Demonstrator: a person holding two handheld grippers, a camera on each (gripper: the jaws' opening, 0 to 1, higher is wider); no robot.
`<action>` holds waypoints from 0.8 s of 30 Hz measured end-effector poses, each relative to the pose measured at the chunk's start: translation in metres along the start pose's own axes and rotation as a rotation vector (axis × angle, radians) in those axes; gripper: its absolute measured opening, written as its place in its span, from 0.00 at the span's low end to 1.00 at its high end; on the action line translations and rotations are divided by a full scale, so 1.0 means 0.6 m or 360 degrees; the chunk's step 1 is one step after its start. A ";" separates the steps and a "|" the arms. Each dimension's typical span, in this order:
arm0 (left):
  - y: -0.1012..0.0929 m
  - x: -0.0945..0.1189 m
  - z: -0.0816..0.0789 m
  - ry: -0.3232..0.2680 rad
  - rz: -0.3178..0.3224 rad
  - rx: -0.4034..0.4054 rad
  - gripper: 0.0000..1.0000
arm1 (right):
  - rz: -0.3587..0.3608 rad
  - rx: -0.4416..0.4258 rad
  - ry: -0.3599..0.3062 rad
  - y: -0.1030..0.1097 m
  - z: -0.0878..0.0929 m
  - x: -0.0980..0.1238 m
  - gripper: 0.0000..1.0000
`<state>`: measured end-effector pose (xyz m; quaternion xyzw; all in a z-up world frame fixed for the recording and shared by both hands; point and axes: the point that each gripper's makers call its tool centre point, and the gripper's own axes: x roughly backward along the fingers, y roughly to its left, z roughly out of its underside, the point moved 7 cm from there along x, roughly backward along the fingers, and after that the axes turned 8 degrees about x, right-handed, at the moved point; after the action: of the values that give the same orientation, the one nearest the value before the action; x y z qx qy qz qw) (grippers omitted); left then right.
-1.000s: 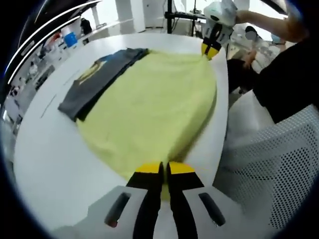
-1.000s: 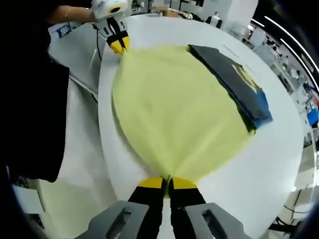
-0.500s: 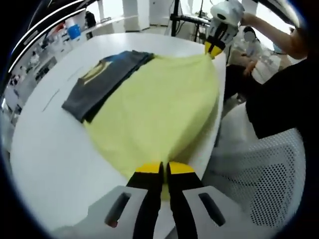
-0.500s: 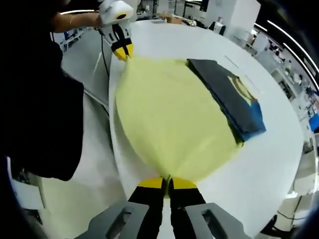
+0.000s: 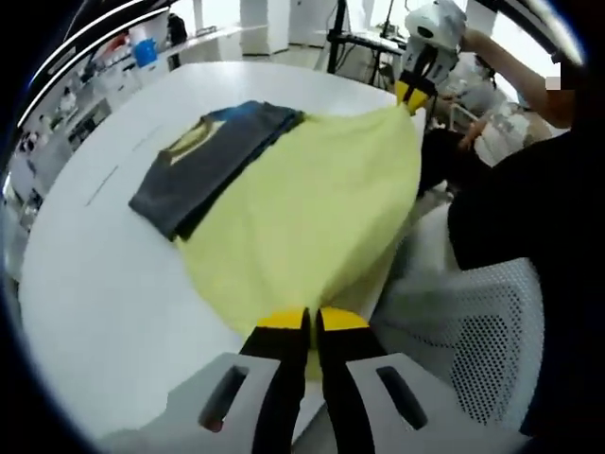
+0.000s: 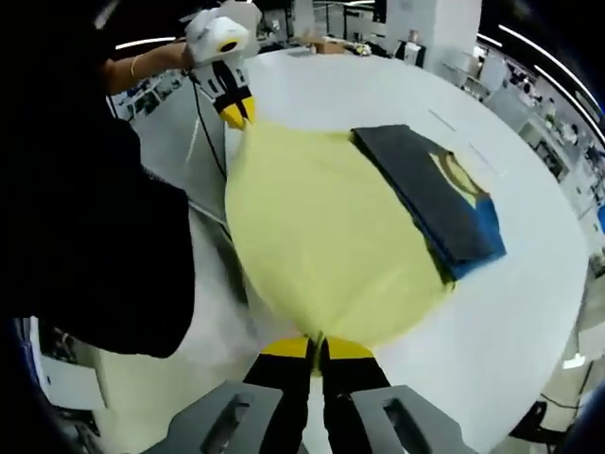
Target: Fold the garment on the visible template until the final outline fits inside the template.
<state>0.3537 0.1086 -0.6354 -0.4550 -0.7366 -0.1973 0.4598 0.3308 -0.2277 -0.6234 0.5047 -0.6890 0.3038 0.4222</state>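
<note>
Left gripper [image 5: 310, 320] is pinching one corner of the yellow garment [image 5: 312, 213] between its pressed-together yellow-tipped jaws, at the bottom of the left gripper view. Right gripper [image 6: 317, 346] is clamping the opposite corner the same way in the right gripper view. The garment is stretching taut between the two grippers, its near edge hanging past the rim of the white round table [image 5: 95, 274] toward the person's side, its far part lying on the tabletop. Each gripper is also showing in the other's view: right gripper at top of the left gripper view [image 5: 412, 93], left gripper at top left of the right gripper view [image 6: 233, 113], each gripping a garment corner. A folded dark grey garment [image 6: 430, 194] with yellow and blue print is lying flat on the table, its edge touching or slightly overlapping the yellow garment. A white mesh chair [image 5: 473, 340] is sitting beside the table; the person's dark sleeve [image 6: 85, 236] is filling the left of the right gripper view.
</note>
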 end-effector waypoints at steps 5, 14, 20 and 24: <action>-0.003 0.015 -0.005 0.0026 0.0028 0.0069 0.00 | -0.0027 0.0003 -0.0025 0.004 -0.002 0.013 0.00; -0.003 0.044 -0.028 -0.0006 0.0043 0.0117 0.00 | 0.0045 0.0046 0.0000 -0.007 -0.013 0.044 0.00; 0.019 0.059 -0.047 -0.0052 -0.0017 0.0097 0.00 | 0.0127 0.0129 -0.0008 -0.024 -0.034 0.061 0.00; 0.037 0.067 -0.067 -0.0116 -0.0070 0.0100 0.00 | 0.0227 0.0172 0.0000 -0.050 -0.046 0.069 0.00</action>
<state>0.3860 0.1110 -0.5840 -0.4308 -0.7686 -0.1674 0.4422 0.3613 -0.2318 -0.5744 0.4764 -0.7057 0.3699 0.3717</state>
